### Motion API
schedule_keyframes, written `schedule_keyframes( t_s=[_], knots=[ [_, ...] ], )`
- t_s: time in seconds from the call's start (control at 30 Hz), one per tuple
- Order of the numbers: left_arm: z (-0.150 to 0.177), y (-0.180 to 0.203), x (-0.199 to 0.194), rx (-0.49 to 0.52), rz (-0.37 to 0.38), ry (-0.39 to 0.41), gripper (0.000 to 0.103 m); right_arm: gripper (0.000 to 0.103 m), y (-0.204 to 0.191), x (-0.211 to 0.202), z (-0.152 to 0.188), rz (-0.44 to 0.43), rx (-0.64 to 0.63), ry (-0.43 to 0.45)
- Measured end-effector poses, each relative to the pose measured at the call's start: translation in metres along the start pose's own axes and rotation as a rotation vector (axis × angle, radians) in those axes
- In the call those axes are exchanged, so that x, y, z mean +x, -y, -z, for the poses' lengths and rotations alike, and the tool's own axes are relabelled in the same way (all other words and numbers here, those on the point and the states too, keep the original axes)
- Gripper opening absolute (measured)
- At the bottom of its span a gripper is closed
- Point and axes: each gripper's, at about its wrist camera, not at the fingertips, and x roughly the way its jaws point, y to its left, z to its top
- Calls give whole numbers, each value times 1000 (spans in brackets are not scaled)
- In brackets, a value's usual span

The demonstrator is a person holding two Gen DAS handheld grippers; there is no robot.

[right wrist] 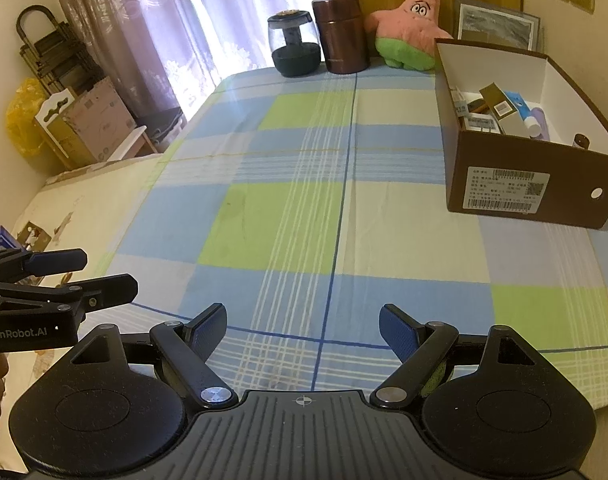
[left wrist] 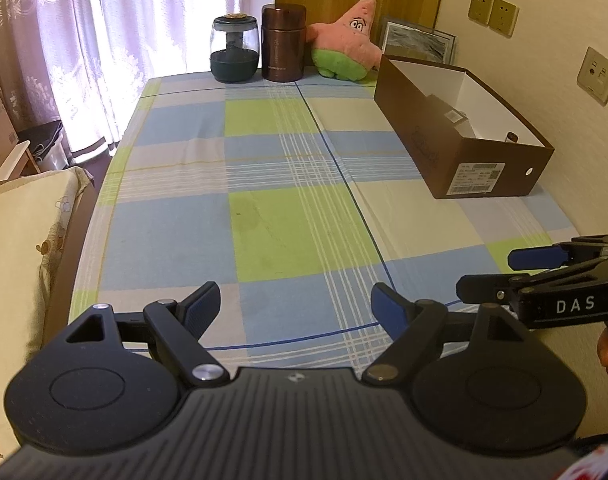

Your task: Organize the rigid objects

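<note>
Black, blue-padded left gripper (left wrist: 295, 307) and right gripper (right wrist: 303, 328): two claws, both spread apart and empty, over the blue, green and cream checked tablecloth (right wrist: 288, 208). At the far right, one brown cardboard shoebox (right wrist: 500, 184) holds several small packages (right wrist: 500, 110). Along the far edge stand one clear-domed dark jar (right wrist: 294, 46), one copper-brown metal canister (right wrist: 342, 34) and one pink star-shaped plush toy (right wrist: 410, 30).

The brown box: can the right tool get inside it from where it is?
Probably yes. The brown box has no lid, and only bare checked cloth lies between it and the open right tool.
</note>
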Motion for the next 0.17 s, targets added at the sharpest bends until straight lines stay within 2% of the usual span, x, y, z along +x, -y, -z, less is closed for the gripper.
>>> schedule_keyframes(
  t_s=[0.17],
  knots=[
    [-3, 2, 4, 4, 2, -3, 80, 81, 2, 1, -1, 2, 5, -4]
  ],
)
